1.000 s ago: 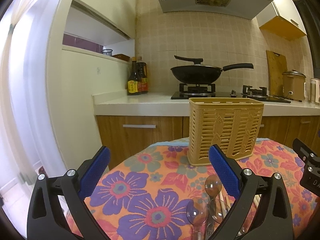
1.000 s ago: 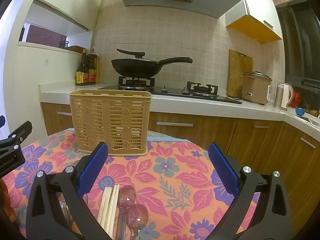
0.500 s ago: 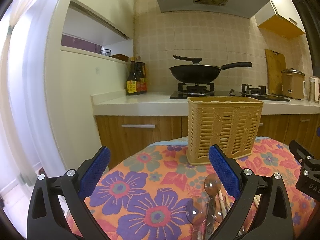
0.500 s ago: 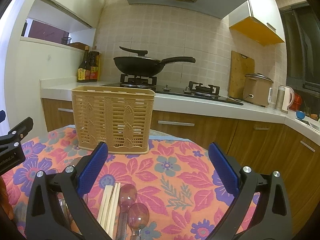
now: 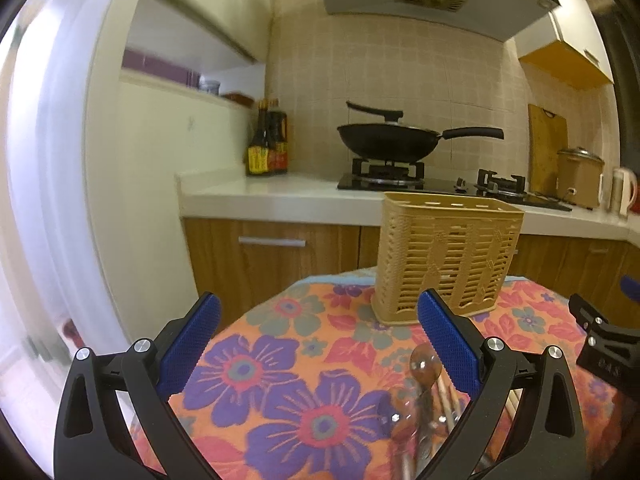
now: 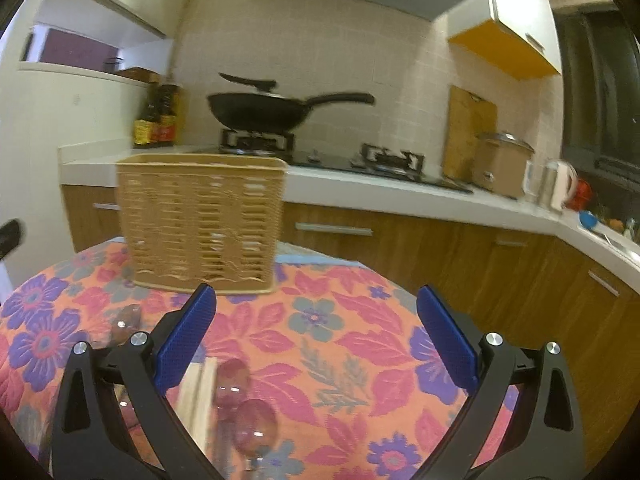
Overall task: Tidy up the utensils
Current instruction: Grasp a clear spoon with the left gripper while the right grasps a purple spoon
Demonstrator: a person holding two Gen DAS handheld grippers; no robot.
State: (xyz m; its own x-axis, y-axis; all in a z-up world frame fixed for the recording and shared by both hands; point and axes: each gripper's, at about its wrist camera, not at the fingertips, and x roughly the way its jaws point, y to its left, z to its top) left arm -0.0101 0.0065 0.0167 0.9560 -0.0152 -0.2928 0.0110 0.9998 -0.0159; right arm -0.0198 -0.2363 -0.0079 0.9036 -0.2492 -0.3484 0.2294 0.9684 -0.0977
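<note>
Left tongs spread wide, holding nothing. Right tongs likewise spread, holding nothing. Tan woven-plastic utensil basket upright at far side of floral-cloth worktop. Clear plastic spoons and pale wooden chopsticks lie flat beside each other, near the tongs.

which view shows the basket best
The left wrist view: the basket is sharp there, its rim, slotted front and one side wall standing clear on the tablecloth. The right wrist view shows it larger but blurred by motion, front face only, with a fingertip overlapping its base.
</note>
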